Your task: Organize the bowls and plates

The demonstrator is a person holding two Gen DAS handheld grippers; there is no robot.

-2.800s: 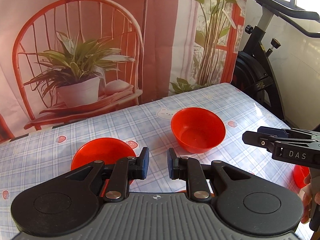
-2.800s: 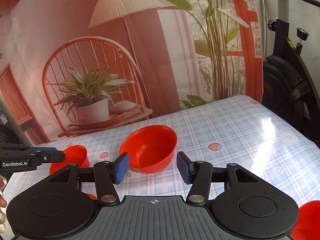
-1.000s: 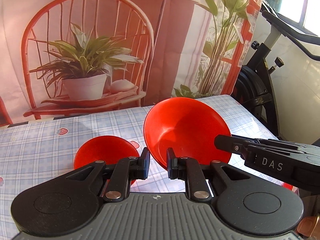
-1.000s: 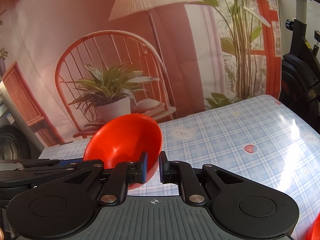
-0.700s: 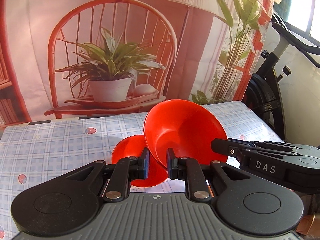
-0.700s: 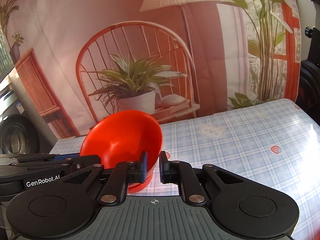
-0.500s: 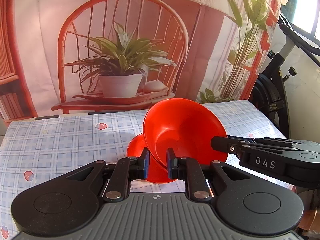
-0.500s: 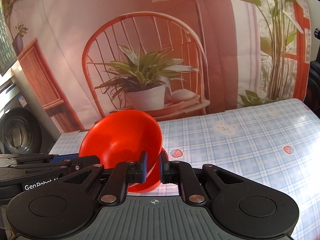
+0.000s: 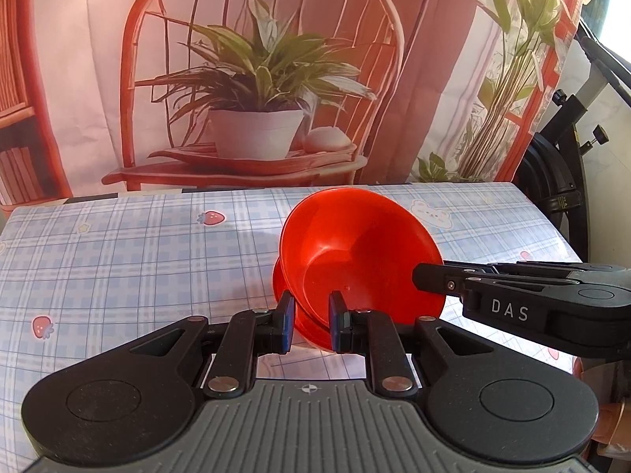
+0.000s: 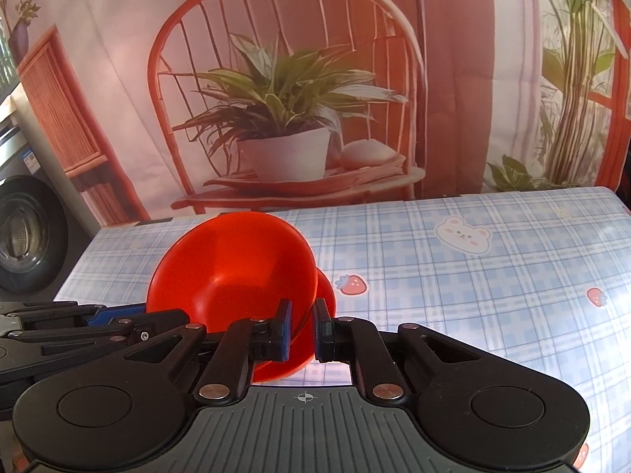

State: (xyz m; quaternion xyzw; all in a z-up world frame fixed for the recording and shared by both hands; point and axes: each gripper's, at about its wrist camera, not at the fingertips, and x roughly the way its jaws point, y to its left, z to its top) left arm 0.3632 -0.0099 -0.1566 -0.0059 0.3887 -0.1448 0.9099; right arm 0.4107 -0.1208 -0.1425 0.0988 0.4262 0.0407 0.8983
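Left wrist view: left gripper (image 9: 309,321), bottom centre of the frame, is clamped on the near rim of a glossy red plastic bowl (image 9: 355,252), which sits tilted at frame centre. A second red bowl (image 9: 278,282) peeks out under its left edge; whether the two touch cannot be told. The black right gripper (image 9: 434,280) reaches in from the right edge onto the held bowl's right rim. Blue-plaid tablecloth with strawberry prints (image 9: 118,244) covers the table below.

Right wrist view: right gripper (image 10: 303,331), bottom centre, has its pads pinched on the red plastic bowl's (image 10: 232,272) right rim. The second bowl (image 10: 326,295) shows just right of it. The left gripper (image 10: 102,315) enters from the lower left, on the bowl's left rim. Tablecloth (image 10: 473,276) fills the right half.
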